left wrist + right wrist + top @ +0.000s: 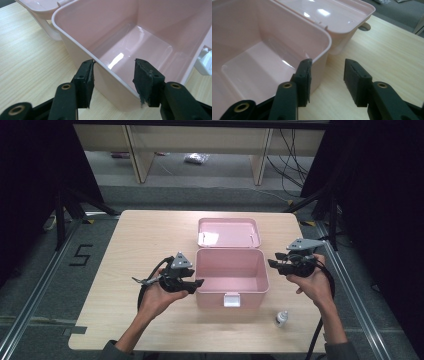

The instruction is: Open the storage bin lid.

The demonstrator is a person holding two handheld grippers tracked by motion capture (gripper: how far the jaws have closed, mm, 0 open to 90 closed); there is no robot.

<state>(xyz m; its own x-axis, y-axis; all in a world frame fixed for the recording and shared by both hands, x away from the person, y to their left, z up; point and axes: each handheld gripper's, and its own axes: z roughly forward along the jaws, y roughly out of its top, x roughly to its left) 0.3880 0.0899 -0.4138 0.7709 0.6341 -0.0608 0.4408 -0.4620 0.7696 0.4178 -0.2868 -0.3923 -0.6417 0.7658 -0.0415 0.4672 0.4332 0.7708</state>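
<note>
An open pink plastic box [230,251] stands at the middle of the table, its lid [229,232] folded back flat behind it, and it looks empty inside. My left gripper [200,282] is at the box's left wall. In the left gripper view the left gripper [113,80] is open and straddles that wall [82,22], one jaw outside and one over the inside, pads not pressing. My right gripper [272,260] hovers just off the box's right wall. In the right gripper view the right gripper [327,80] is open with bare table between its pads, the rim [322,32] beside its left jaw.
A small white bottle [281,319] stands on the table near the front right, close to the person's right forearm. A white latch [231,299] sticks out of the box's front. Bare wooden tabletop [145,240] lies left and behind. Dark stands flank the table.
</note>
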